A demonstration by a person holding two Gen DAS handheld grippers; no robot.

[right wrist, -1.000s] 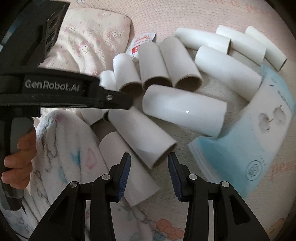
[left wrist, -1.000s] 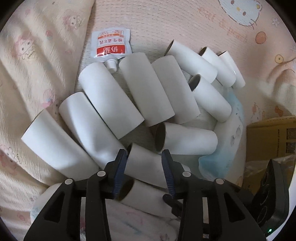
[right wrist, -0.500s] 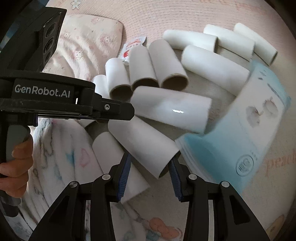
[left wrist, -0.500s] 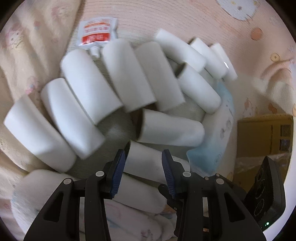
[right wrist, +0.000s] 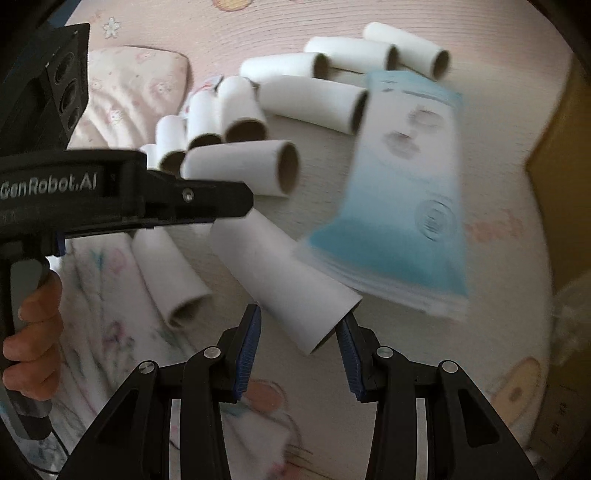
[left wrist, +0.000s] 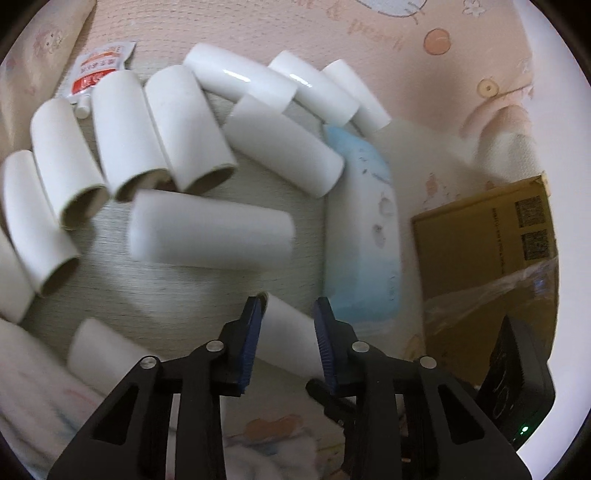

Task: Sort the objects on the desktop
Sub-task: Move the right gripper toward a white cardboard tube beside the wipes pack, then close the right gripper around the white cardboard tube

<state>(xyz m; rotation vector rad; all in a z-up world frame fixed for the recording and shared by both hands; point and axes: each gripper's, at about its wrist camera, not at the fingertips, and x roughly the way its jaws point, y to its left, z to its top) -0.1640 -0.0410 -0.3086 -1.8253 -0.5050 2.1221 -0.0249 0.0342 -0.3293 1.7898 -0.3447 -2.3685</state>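
**Two hand-held grippers at one paper tube; motion blur throughout**

Nearest the left wrist camera, the left hand-held gripper (left wrist: 286, 332) has just been closing. A white paper tube (left wrist: 291, 332) lies slantwise between its blue pads, which appear to pinch the tube's far end, though blur softens the contact. The tube's lower length is hidden behind the right-hand finger.

In the right wrist view, the right hand-held gripper (right wrist: 299, 339) brackets the open near end of the same tube with its jaws spread. A gap shows at the left pad, and the right pad sits at the rim. A person's hand (right wrist: 33, 343), cut off at the frame edge, grips the left tool's handle.

Just beside the tube lies a second tube (left wrist: 103, 354), partly on a fluffy blanket (left wrist: 33, 398) whose print is unreadable. Farther off, a lone tube (left wrist: 210, 232) lies crosswise. Beyond it a heap of tubes (left wrist: 125, 129) overlaps a red-and-white sachet (left wrist: 96, 70), and the sachet's text is too blurred to read. To the right, a blue-and-white pack (left wrist: 365, 240) rests on the pink printed cover (left wrist: 369, 29). A brown carton (left wrist: 480, 251) beside it is partly hidden by the right tool's body.
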